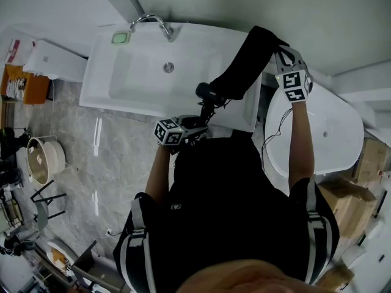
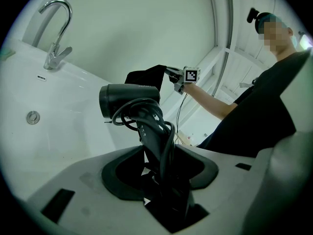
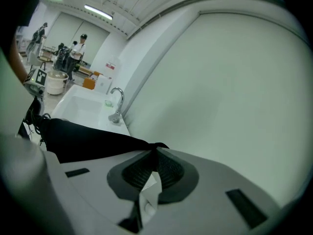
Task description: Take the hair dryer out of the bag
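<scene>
A black hair dryer (image 2: 129,99) with its cord wound round the handle stands free of the bag, and my left gripper (image 2: 164,180) is shut on that handle. In the head view the dryer (image 1: 204,93) sits just above my left gripper (image 1: 197,122), over the tub's near rim. The black cloth bag (image 1: 247,66) hangs limp to the dryer's right, its top pinched in my right gripper (image 1: 282,52), which is shut on it and held higher. In the right gripper view the bag (image 3: 83,138) trails leftward from the shut jaws of that gripper (image 3: 154,153).
A white bathtub (image 1: 122,96) with a chrome faucet (image 1: 156,22) lies ahead, a green item (image 1: 121,38) on its rim. A second white tub (image 1: 333,133) stands at the right, by cardboard boxes (image 1: 348,206). A pot (image 1: 40,160) sits on the marble floor at the left.
</scene>
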The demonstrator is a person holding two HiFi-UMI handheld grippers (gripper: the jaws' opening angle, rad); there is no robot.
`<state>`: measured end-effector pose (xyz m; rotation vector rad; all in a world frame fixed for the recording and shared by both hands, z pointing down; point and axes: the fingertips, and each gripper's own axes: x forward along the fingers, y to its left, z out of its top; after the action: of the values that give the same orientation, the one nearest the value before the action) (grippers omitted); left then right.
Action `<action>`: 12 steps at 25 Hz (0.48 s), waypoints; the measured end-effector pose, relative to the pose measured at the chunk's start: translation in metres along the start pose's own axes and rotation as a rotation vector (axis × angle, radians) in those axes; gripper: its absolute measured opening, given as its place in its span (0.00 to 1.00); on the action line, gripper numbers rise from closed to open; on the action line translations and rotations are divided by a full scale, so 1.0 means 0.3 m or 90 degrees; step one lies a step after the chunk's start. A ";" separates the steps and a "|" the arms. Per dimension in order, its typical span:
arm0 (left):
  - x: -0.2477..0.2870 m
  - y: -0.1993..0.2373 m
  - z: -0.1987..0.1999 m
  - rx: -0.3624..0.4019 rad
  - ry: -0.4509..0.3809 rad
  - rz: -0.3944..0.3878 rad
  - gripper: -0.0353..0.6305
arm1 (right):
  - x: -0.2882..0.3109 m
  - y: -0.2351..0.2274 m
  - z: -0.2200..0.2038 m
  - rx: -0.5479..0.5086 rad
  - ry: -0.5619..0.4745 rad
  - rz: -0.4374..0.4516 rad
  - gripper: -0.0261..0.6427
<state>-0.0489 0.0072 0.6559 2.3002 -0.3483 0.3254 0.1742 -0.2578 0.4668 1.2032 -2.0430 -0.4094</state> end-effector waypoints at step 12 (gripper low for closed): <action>-0.094 0.073 0.062 -0.004 -0.054 0.056 0.34 | -0.022 0.165 -0.199 0.066 0.062 0.052 0.14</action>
<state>-0.0804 -0.0168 0.6484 2.3018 -0.4940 0.2712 0.1880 -0.2218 0.5343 1.1729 -2.0423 -0.2054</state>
